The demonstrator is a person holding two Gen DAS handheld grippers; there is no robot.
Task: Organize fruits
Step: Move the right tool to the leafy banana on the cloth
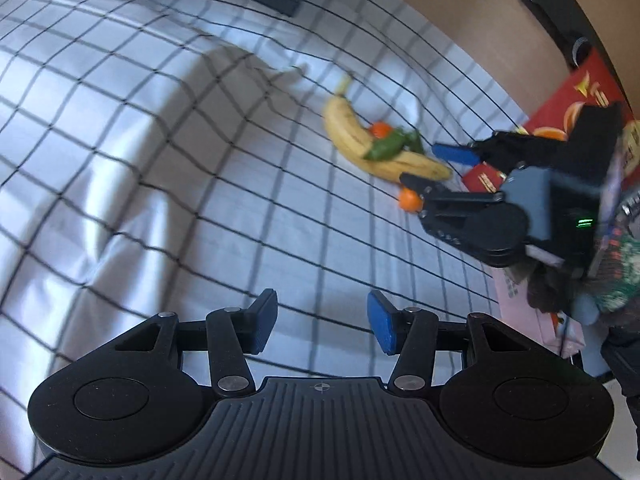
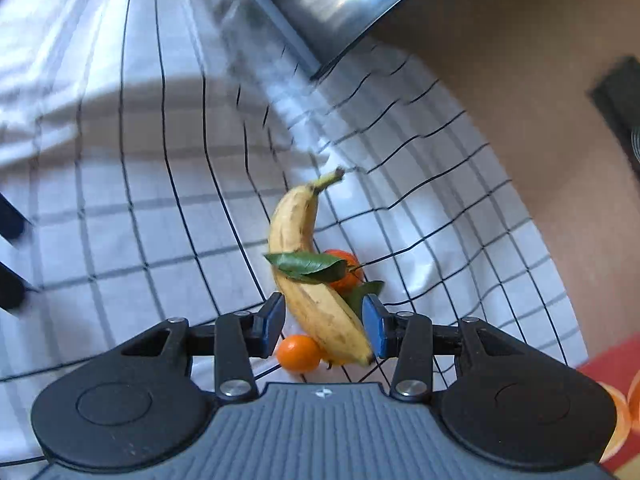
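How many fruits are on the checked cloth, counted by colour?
Yellow curved banana: 1
Small round orange citrus fruits, one behind the banana with green leaves, one at its near tip: 2
Total: 3

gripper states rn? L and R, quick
Left gripper: open, holding nothing, over the checked cloth.
Right gripper: open, jaws either side of the banana, not clamped on it.
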